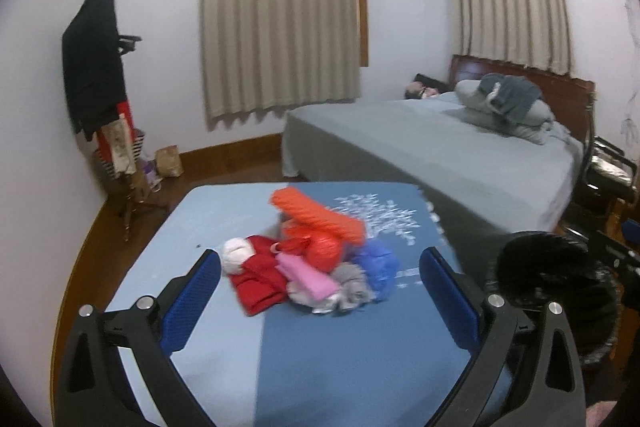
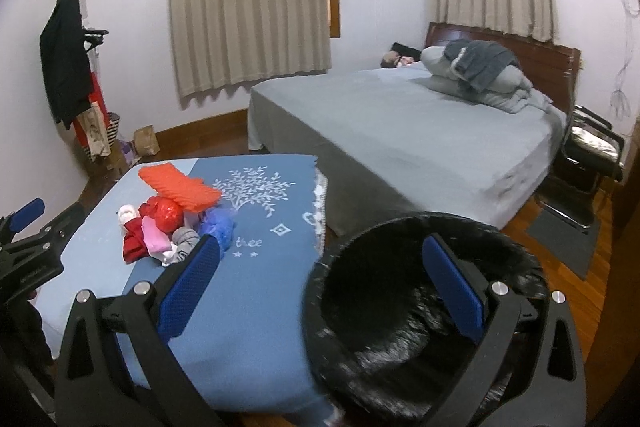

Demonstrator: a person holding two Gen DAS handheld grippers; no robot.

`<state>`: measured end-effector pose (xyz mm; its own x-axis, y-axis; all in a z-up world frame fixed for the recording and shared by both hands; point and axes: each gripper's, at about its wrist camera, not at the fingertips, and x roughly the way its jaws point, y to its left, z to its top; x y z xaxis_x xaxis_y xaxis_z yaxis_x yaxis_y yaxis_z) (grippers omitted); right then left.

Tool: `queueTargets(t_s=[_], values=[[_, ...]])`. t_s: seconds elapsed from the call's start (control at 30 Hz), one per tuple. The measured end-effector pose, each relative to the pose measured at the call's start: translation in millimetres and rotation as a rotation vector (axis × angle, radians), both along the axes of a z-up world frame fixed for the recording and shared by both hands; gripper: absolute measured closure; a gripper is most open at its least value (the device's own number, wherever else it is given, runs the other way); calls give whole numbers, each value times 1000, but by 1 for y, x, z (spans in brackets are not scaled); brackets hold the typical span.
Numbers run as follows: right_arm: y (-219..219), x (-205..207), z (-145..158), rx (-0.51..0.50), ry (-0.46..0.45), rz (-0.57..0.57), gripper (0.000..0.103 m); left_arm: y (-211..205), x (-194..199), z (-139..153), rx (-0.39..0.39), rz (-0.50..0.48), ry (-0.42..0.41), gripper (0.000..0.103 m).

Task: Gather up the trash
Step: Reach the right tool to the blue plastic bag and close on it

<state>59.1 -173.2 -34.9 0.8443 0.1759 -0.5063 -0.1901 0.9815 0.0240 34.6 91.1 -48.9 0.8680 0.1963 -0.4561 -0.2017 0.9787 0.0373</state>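
A coat rack (image 1: pixel 105 75) stands by the wall, left of the blue table (image 1: pixel 224 339). The left gripper (image 1: pixel 320 267) hovers over the table, fingers spread wide and holding nothing, facing the trash pile (image 1: pixel 308 259) near the table's middle. Right of the table sits a bin lined with a black bag (image 2: pixel 400 307); the right gripper (image 2: pixel 324 259) is over its rim, also spread and empty. Behind the table lies the bed (image 2: pixel 420 131).
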Motion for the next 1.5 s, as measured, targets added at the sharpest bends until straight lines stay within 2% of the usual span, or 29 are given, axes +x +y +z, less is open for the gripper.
queueTargets(t_s=[0.23,0.47,0.83,0.97,1.13,1.23,1.33,1.47,1.5], values=[[35,52,-29,31,57,65,5,27,24,-25,34,32,23,6],[74,96,-56,9,99,118,5,60,58,-55,-16,79,82,6],[129,153,-106,-29,190,194,7,103,96,-86,-39,134,144,8],[143,167,-119,-40,228,220,18,111,102,-93,-54,142,166,9],[155,175,-129,-53,264,242,21,114,107,-99,-58,141,178,9],[161,178,-136,-73,278,255,26,118,111,-102,-63,140,185,9],[166,181,-142,-83,299,270,38,121,113,-103,-71,140,183,9],[168,186,-146,-44,336,339,63,125,119,-105,-67,141,191,11],[169,186,-146,-44,339,351,65,126,120,-105,-68,140,192,12]])
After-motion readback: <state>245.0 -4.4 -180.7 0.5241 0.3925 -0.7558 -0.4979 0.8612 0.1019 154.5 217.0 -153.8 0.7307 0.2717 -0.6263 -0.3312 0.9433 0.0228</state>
